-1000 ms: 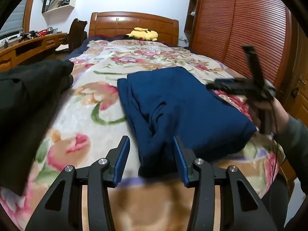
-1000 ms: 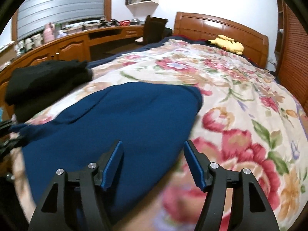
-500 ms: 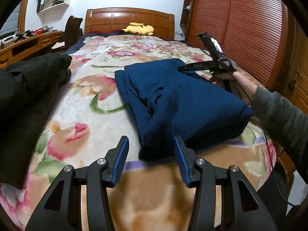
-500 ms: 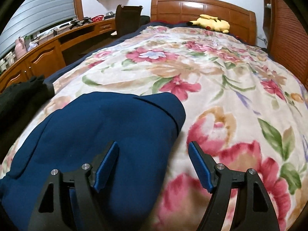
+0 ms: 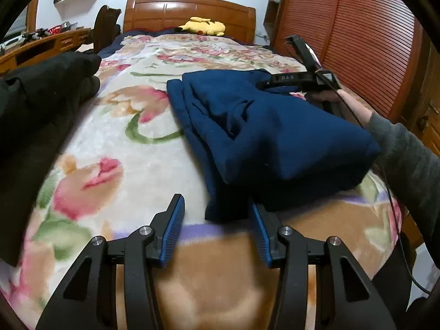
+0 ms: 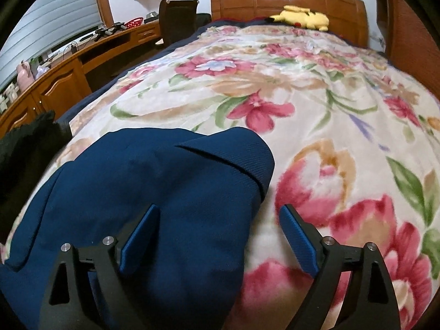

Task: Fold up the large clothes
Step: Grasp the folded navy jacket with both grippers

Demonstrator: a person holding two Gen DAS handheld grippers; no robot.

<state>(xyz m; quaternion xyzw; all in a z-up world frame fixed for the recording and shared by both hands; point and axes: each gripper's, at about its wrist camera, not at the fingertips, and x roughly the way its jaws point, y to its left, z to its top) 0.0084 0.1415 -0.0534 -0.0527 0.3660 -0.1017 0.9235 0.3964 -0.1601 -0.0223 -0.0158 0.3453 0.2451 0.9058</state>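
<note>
Left gripper (image 5: 216, 220) spread, positioned at near corner of folded navy-blue fabric garment (image 5: 264, 132). Right gripper (image 6: 217, 236) spread, nothing pinched, held over garment's far edge. Garment laid on floral fleece blanket (image 6: 316, 104). Yellow plush toy (image 6: 302, 18) located at headboard.
</note>
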